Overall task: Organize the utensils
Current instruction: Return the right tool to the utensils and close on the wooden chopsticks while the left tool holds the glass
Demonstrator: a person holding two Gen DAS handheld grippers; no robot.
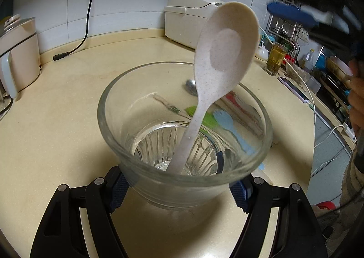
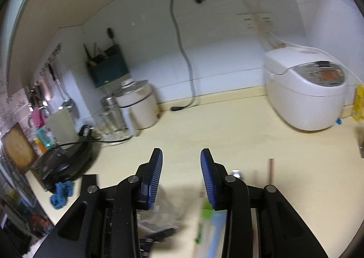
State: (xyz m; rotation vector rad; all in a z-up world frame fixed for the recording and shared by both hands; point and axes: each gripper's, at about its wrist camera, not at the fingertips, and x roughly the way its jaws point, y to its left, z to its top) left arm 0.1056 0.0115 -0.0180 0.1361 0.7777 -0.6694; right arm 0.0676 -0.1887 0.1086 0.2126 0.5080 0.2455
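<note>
Gripping a clear glass bowl [image 1: 145, 98] by its lower sides, the left hand-held gripper [image 1: 177, 189] presses its blue pads against the glass just above the cream bench [image 1: 68, 121]. A pale speckled spoon [image 1: 218, 71] stands tilted inside the bowl, handle end on the bottom, scoop leaning up past the far rim. Seen through the glass, a green utensil [image 1: 200, 114], a light blue spork [image 1: 227, 121] and other utensils lie on the bench behind the bowl. The right hand-held gripper [image 2: 181, 178] hovers over the bench with its jaws partly apart and nothing between the pads. A white rice cooker [image 2: 307, 89] sits by the wall.
</note>
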